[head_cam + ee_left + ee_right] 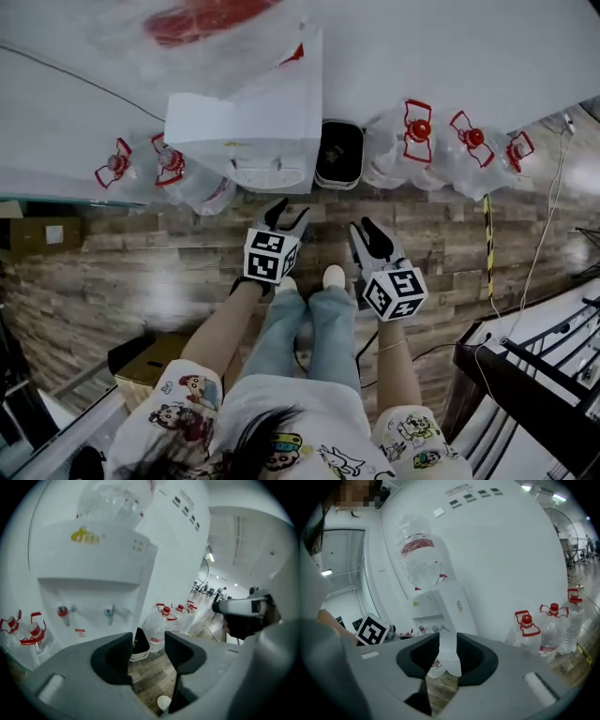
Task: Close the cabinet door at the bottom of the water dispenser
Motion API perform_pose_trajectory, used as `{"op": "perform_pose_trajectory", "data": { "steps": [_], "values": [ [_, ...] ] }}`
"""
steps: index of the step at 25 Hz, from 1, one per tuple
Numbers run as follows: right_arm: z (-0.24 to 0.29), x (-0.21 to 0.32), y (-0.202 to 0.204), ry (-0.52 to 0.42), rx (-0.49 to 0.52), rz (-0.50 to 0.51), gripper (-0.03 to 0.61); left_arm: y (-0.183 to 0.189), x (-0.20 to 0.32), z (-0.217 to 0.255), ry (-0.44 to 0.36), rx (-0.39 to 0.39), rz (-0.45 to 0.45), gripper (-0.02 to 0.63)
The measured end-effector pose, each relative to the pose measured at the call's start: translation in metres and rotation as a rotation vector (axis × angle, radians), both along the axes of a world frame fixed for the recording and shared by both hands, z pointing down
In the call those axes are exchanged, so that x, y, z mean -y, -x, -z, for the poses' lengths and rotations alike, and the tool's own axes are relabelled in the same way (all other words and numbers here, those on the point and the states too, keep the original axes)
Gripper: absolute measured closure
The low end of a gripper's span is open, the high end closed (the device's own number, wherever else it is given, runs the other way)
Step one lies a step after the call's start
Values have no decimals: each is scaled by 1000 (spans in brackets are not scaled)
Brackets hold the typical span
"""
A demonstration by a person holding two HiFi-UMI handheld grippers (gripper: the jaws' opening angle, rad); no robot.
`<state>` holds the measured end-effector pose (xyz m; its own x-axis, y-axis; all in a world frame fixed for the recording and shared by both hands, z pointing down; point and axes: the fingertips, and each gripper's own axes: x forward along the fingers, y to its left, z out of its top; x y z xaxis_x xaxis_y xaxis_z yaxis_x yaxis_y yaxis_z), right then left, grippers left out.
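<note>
The white water dispenser (251, 127) stands against the wall with a clear bottle upside down on its top; from the head view I look down on it and its bottom cabinet is hidden. My left gripper (288, 214) and right gripper (364, 228) are held side by side just in front of it, above the person's shoes. The left gripper view shows the dispenser's front (89, 569) with a red and a blue tap; the left gripper (149, 641) is open and empty. In the right gripper view the dispenser (440, 604) shows beyond the right gripper (448, 644), also open and empty.
Large water bottles with red caps line the wall left (169, 169) and right (417, 141) of the dispenser. A black bin (338, 155) sits right beside it. A cardboard box (150, 361) lies at the lower left, and a black frame (525, 375) and a cable (539, 244) at the right.
</note>
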<state>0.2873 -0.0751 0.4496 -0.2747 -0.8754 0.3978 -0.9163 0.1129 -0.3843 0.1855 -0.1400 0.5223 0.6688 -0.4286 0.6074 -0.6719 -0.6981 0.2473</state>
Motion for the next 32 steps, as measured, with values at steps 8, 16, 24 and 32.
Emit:
{"op": "perform_pose_trajectory", "data": {
  "steps": [8, 16, 24, 32],
  "values": [
    [130, -16, 56, -173, -44, 63, 449, 50, -31, 148, -147, -118, -4, 403],
    [227, -49, 101, -297, -76, 151, 455, 95, -80, 269, -294, -262, -20, 434],
    [281, -83, 142, -397, -91, 234, 502, 140, -120, 345, -423, -335, -8, 494],
    [293, -96, 164, -439, -80, 260, 554, 179, -138, 350, -428, -334, 49, 578]
  ]
}}
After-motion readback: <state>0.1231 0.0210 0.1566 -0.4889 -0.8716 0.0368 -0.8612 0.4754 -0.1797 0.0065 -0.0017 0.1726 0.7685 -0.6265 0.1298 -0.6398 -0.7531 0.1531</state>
